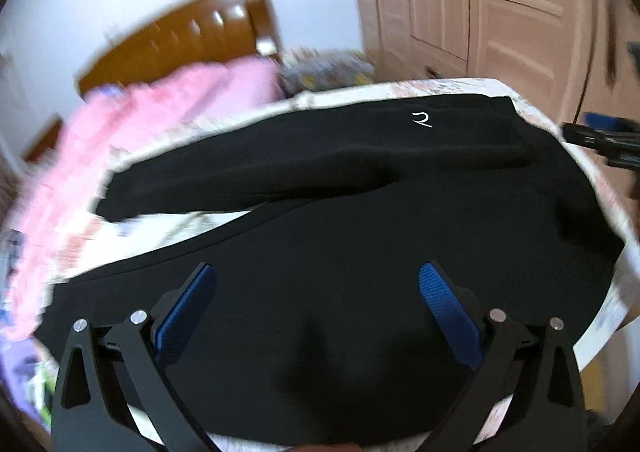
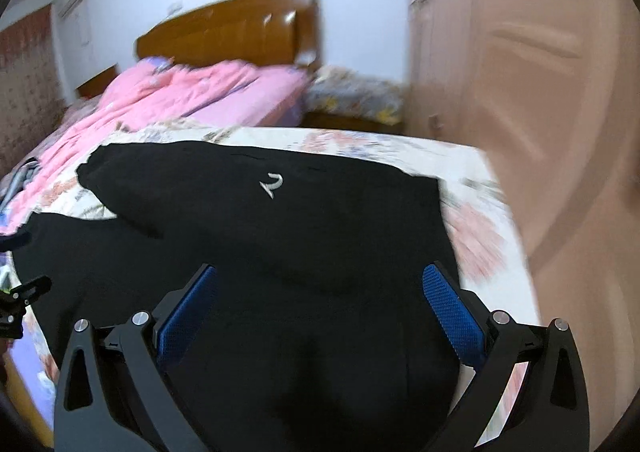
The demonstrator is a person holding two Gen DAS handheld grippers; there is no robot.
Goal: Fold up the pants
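Room: bedroom with a white wall, a brown wooden headboard (image 2: 236, 28) and pale pink wardrobe doors (image 1: 500, 12) to the right; both views are motion-blurred.
Surface: bed with a floral sheet (image 2: 472, 220), cream with pink blooms.
Bedding: pink quilt (image 2: 180, 100) bunched toward the headboard, with a patterned pillow (image 2: 356, 96) beside it near the wardrobe.
Pants: black pants (image 1: 360, 220) lie spread flat on the floral sheet, waist to the right, the two legs running left and parting in a narrow V that shows the sheet.
Writing: small white mark like an "R" or a "2" (image 1: 422, 119) on the upper part of the far leg, also seen in the right wrist view (image 2: 273, 184); no other text is legible.
Containers: cannot tell; the blur hides any.
Left gripper (image 1: 318, 288): blue-padded jaws spread wide over the near leg, gripping nothing.
Right gripper (image 2: 320, 288): jaws spread wide over the waist end, near the pants' right edge, gripping nothing.
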